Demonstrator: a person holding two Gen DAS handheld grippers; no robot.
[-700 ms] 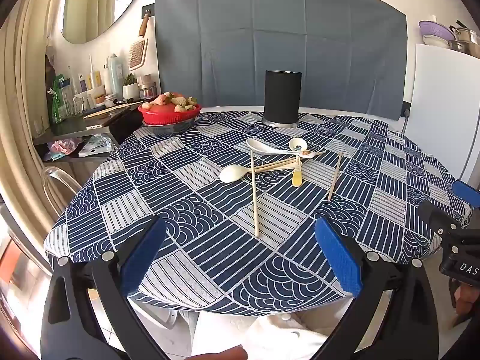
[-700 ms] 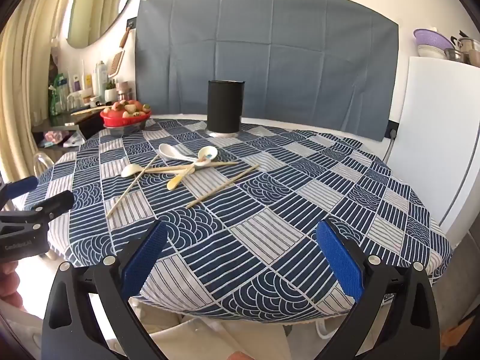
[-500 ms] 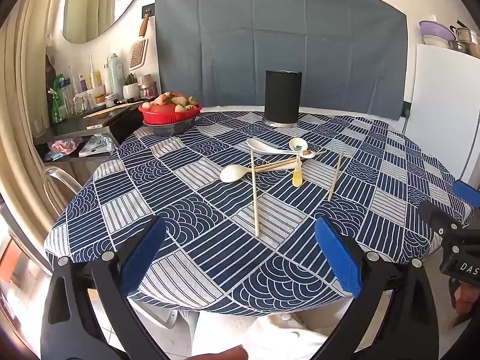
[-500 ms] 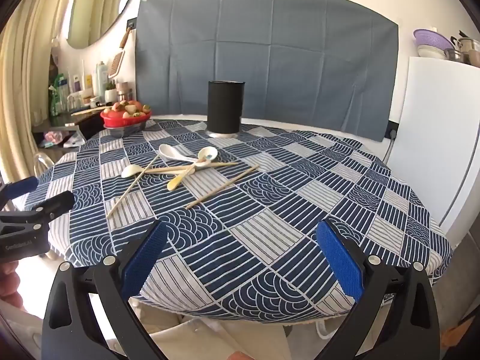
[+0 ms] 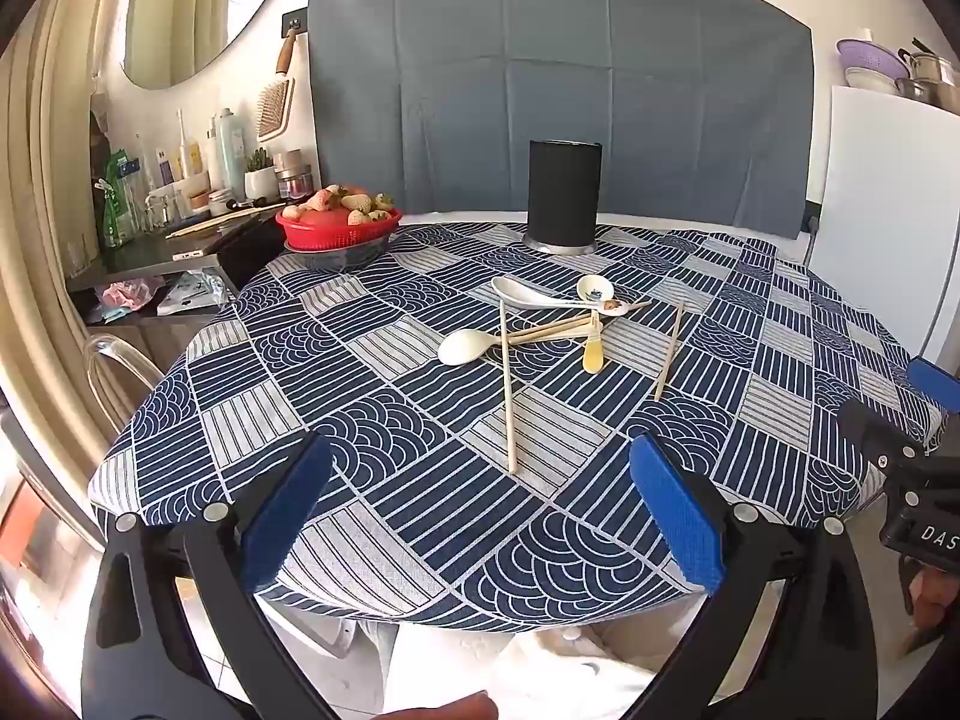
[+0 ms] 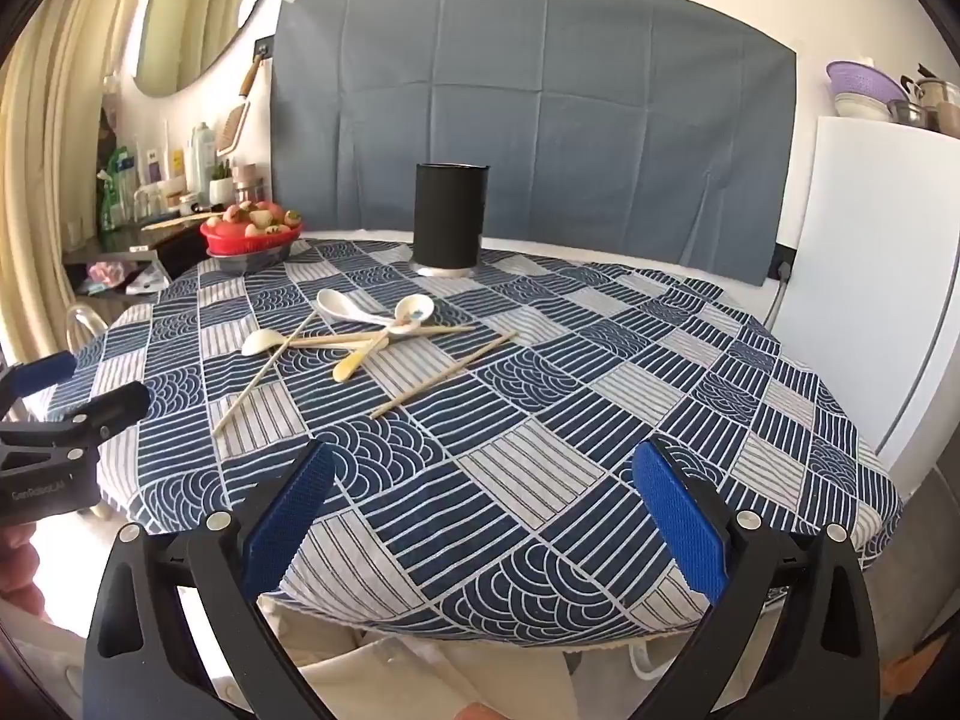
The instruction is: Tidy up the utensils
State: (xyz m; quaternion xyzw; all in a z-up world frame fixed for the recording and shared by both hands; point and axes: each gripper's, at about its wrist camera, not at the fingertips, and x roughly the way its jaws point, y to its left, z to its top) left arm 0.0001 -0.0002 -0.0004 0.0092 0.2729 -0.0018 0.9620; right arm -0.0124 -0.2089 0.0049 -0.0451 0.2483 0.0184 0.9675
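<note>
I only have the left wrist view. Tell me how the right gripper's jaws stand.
Observer: The right gripper is open, its jaws wide apart with nothing between them.
Operator: Report what lies under it.
Observer: Only the tablecloth at the table's near edge; no utensil sits between or below the jaws.
Operator: Name the utensil closest to it.
Observer: The lone chopstick lying apart from the pile. Its near end points toward the gripper's left side, but it is still well short of the jaws.
</note>
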